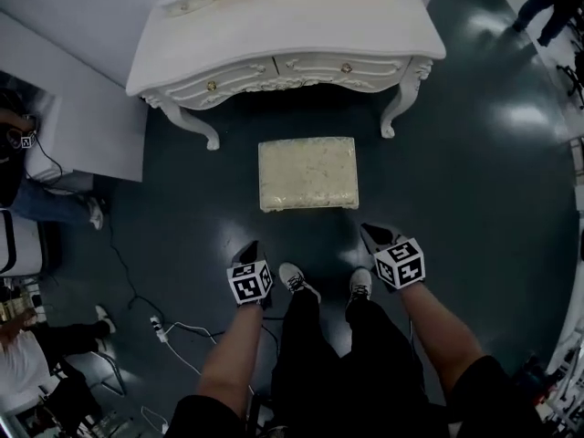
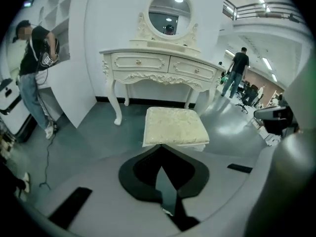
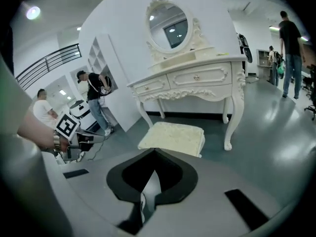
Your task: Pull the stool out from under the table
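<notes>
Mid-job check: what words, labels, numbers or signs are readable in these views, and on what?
No readable text in any view.
Cubes on left gripper and right gripper: black-and-white marker squares only, no letters.
White patch on bystander's black shirt: too blurred to read.
Stool and table: no labels visible.

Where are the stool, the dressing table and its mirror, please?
stool (image 1: 307,172), head view, middle of the cushion.
dressing table (image 1: 292,26), head view, bare tabletop.
mirror (image 2: 170,15), left gripper view, middle of the glass.

table (image 1: 301,27) back cut off, stool (image 1: 307,173) legs hidden
</notes>
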Motion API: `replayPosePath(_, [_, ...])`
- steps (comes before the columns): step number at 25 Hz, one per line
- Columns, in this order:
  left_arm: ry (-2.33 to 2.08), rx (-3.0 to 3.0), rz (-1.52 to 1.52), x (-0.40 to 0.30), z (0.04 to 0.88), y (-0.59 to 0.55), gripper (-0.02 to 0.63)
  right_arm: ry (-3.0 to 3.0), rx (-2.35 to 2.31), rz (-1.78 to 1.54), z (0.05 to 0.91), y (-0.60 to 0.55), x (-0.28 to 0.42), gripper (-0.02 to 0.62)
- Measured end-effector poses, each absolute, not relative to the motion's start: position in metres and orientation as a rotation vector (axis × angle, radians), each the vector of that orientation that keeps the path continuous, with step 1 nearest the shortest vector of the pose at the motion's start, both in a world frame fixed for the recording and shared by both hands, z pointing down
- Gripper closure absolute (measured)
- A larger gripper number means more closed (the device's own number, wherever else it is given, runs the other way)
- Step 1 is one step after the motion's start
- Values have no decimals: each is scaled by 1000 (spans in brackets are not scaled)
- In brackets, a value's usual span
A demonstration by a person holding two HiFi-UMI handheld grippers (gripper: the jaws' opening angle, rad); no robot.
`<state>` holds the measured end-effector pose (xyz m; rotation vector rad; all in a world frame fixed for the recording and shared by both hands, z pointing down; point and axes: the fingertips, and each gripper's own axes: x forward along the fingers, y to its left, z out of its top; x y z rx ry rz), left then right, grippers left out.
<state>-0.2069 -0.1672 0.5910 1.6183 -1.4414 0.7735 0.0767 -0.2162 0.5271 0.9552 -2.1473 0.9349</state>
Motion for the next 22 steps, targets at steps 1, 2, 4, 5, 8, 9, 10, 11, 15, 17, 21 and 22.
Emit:
replayPosePath(1, [-1469, 1607, 786, -211, 583, -171, 598, -2169, 952, 914, 511, -223, 78, 568])
replayPosePath(2, [-1492, 1600, 785, -216, 575, -173, 598, -2186, 956, 895, 496, -226, 79, 568])
replayPosePath(4, [-1516, 1603, 761, -228, 554, -166, 598, -2207, 976, 881, 476, -223, 77, 568])
replayPosePath(5, [-1518, 1615, 752, -233, 541, -158, 598, -2211, 985, 889, 468, -218, 75, 568])
replayPosePath(8, [-1499, 1682, 728, -233, 495, -143, 598, -2217, 1015, 923, 444, -211, 73, 568])
replayPosePath(9, [-1486, 1704, 712, -229, 480, -141, 598, -2222, 1027, 930, 435, -212, 73, 568])
replayPosePath(10, [-1469, 1726, 691, -222, 465, -139, 598, -2229, 1037, 933, 425, -213, 72, 568])
replayPosePath(11, [-1449, 1749, 668, -214, 450, -138, 598, -2238, 1047, 932, 414, -214, 72, 568])
replayPosePath(15, [-1375, 1845, 574, -181, 391, -143, 598, -2288, 1067, 921, 369, -217, 64, 568])
replayPosePath(17, [-1321, 1885, 525, -162, 361, -148, 598, -2314, 1063, 919, 343, -218, 59, 568])
replayPosePath(21, [-1215, 1974, 482, -126, 311, -157, 598, -2377, 1023, 896, 296, -216, 49, 568])
replayPosePath(22, [-1192, 1992, 472, -118, 302, -160, 598, -2389, 1009, 893, 287, -215, 47, 568])
